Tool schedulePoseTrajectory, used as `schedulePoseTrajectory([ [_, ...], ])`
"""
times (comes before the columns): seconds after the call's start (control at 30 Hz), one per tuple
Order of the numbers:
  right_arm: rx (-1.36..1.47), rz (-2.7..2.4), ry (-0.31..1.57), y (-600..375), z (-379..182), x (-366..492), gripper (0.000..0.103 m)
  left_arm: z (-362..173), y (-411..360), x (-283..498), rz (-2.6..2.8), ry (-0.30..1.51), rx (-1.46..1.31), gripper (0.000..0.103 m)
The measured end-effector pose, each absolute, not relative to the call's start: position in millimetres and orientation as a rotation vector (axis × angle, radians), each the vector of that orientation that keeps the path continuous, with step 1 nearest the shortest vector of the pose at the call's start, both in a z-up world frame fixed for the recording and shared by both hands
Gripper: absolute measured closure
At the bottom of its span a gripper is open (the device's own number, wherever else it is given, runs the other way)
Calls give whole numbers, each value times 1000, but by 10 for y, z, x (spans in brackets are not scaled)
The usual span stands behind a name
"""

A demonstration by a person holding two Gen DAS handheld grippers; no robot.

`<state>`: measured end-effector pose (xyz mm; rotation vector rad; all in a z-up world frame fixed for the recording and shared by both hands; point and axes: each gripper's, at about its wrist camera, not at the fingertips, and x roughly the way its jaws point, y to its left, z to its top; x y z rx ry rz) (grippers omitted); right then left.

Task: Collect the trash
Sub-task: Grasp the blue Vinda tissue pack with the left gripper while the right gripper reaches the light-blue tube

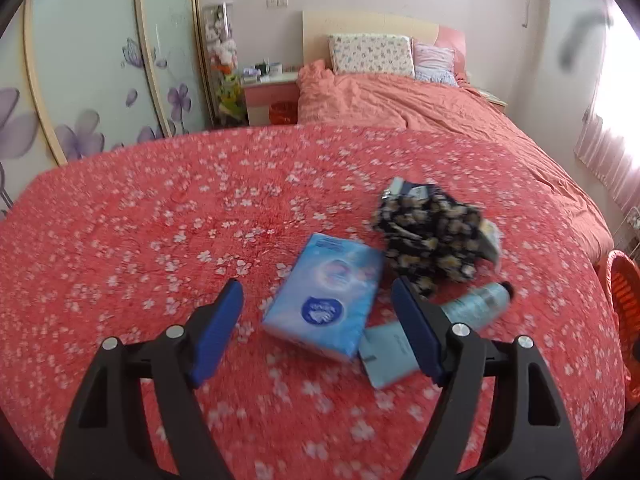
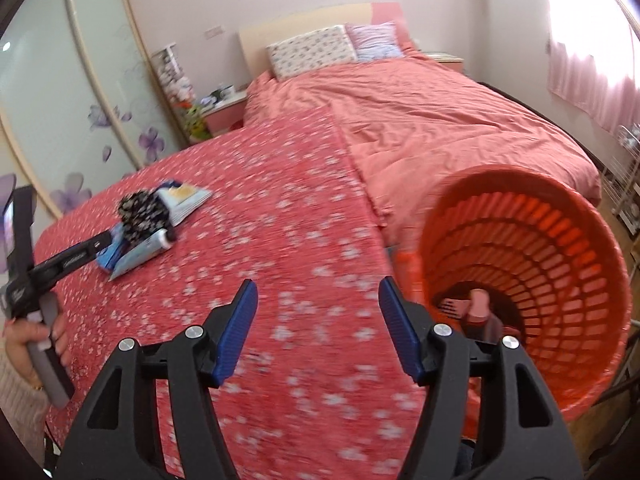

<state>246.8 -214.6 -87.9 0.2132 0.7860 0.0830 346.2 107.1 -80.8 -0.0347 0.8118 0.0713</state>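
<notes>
The trash lies clustered on the bed's red flowered blanket [image 1: 160, 220], toward its right edge. A blue tissue pack [image 1: 324, 296] has its long axis running from the foot of the bed toward the pillows. Touching its far corner is a crumpled dark floral wrapper [image 1: 432, 236]; just beside it, a pale blue tube [image 1: 476, 304] points its dark cap toward the right edge. The left tongs [image 1: 318, 312] hover released over the pack, nothing gripped. The right tongs [image 2: 318, 312] gape empty beside an orange basket [image 2: 580, 280] at the bed's edge.
</notes>
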Motion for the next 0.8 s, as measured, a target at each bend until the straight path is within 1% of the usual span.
schedulePoseTrajectory([
  [0.17,175,125,810,-1807,-908,2547,40,-950,1156,3695,63,883,-63,28],
  [0.23,162,139,815,-1705,-912,2566,40,-955,1190,3730,59,887,-73,31],
  [0.33,149,165,826,-1536,-914,2603,40,-984,1167,3760,56,911,-24,48],
  [0.37,143,175,828,-1461,-911,2616,40,-988,1166,3761,60,913,-4,51],
  [0.63,85,256,847,-868,-910,2780,40,-966,1762,3528,119,950,-68,51],
  [0.8,110,304,880,-559,-912,2951,43,-951,2082,3384,138,941,-113,51],
])
